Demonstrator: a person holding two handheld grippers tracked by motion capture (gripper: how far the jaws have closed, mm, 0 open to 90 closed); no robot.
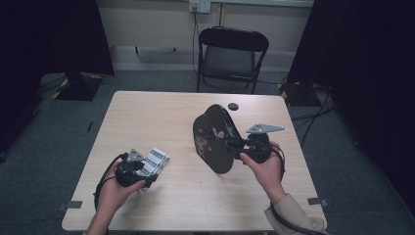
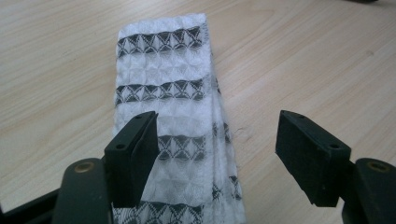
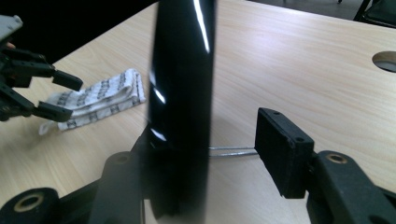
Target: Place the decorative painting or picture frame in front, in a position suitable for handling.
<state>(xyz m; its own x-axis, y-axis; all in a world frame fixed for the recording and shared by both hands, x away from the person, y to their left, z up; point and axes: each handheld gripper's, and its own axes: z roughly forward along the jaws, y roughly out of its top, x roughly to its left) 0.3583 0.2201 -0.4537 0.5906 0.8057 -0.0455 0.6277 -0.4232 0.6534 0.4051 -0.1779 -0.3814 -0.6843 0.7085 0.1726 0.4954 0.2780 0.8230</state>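
A glossy black oval tray (image 1: 214, 138) with a printed picture stands on edge at the centre right of the high view, its long axis running from upper centre toward lower right. The right gripper (image 1: 234, 145) straddles its rim, jaws spread, one pad clear of it. Low in the left of the frame, the left gripper (image 1: 147, 172) hangs open over a folded patterned cloth (image 1: 153, 161) on the wooden table (image 1: 161, 117).

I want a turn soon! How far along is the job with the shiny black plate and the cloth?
Done: the folded patterned cloth lies flat on the table. In hand: the black plate stands on its edge between the right gripper's open jaws, one pad clear of it; the left gripper hovers open over the cloth. Left: probably gripping both and bringing them together.
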